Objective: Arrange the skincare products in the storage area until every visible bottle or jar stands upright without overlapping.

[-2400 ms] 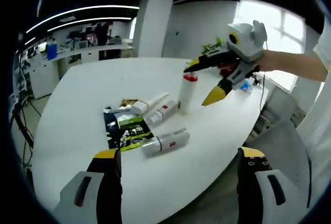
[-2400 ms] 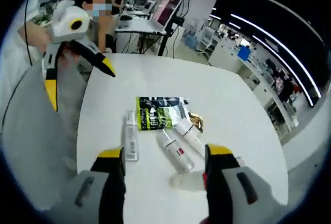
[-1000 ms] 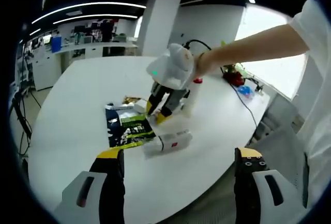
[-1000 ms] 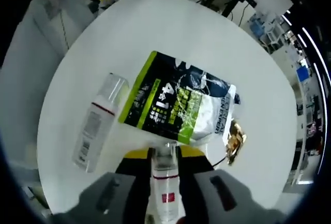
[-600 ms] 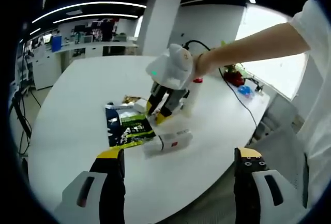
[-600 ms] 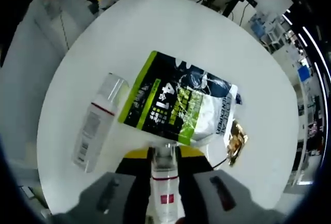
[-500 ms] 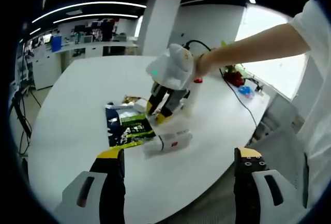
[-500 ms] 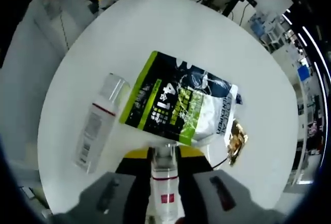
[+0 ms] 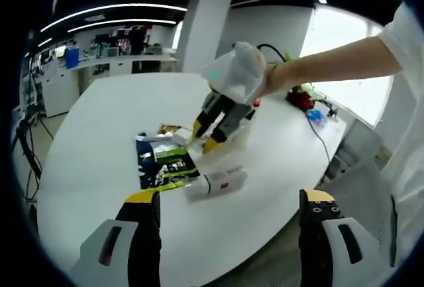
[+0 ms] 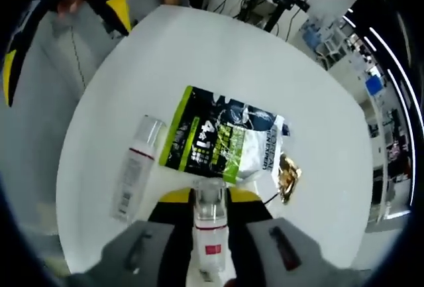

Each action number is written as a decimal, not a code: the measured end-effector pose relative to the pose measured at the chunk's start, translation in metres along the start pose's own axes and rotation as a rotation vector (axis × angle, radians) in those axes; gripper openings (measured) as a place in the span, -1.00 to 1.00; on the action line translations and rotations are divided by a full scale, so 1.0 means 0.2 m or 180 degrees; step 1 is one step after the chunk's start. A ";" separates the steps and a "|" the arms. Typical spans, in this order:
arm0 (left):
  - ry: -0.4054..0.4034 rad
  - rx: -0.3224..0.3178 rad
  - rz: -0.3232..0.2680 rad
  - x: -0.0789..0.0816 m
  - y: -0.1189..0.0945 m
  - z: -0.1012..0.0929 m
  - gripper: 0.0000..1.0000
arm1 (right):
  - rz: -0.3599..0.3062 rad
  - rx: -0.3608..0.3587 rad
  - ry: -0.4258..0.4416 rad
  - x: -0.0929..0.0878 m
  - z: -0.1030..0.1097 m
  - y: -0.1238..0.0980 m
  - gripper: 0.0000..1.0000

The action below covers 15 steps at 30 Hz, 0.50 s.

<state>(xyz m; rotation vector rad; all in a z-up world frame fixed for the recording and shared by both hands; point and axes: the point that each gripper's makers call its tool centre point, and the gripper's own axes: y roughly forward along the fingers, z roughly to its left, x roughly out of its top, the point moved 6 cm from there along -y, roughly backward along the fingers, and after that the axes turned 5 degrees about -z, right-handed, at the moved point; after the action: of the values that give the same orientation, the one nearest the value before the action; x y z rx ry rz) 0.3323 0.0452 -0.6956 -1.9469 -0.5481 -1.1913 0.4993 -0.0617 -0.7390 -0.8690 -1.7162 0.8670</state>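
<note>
Right gripper [image 10: 210, 201] grips a clear-capped bottle [image 10: 210, 224] between its fingers, above the white surface [image 10: 218, 68] — beside the green-black pouch [image 10: 222, 138]. Left gripper [image 9: 222, 197] hangs back, fingers wide; another bottle [image 9: 217, 182] lies flat by the pouch.

White round table [image 10: 318, 95]. Pouch [image 10: 222, 144]: black and lime green with white lettering and a white patch. Lying bottle [image 10: 136, 168]: clear cap, white body, thin red band. Held bottle [image 10: 209, 224]: clear cap, white body, red band, small red label. Right gripper [image 10: 209, 197]: yellow fingertips. Left gripper [image 9: 222, 201]: black jaws tipped yellow, grey bodies.
</note>
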 end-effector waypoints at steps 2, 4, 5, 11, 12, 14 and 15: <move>0.0007 0.0021 -0.0011 0.00 0.00 0.00 0.68 | -0.0094 -0.0139 0.0151 0.01 0.01 -0.02 -0.64; 0.0003 0.0024 -0.0018 0.00 0.00 0.00 0.67 | -0.0142 -0.0198 0.0223 0.01 0.04 -0.05 -0.64; 0.0002 0.0022 -0.0019 0.00 0.00 0.00 0.67 | -0.0151 -0.0229 0.0243 0.01 0.05 -0.06 -0.64; 0.0042 0.0006 0.0007 0.00 0.00 0.00 0.66 | -0.0304 -0.0529 0.0588 0.00 0.06 -0.13 -0.64; 0.0044 0.0006 0.0007 0.00 0.00 0.00 0.66 | -0.0362 -0.0594 0.0690 -0.01 0.06 -0.15 -0.64; 0.0043 0.0004 0.0007 0.00 0.00 -0.01 0.66 | -0.0440 -0.0681 0.0855 -0.01 0.07 -0.18 -0.64; 0.0044 0.0005 0.0007 0.00 0.00 0.00 0.66 | -0.0470 -0.0711 0.0910 -0.02 0.07 -0.19 -0.64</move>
<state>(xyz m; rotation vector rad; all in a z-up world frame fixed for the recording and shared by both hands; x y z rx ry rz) 0.3315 0.0446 -0.6954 -1.9361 -0.5393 -1.2016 0.4810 -0.0852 -0.7106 -0.9504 -1.6188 0.4342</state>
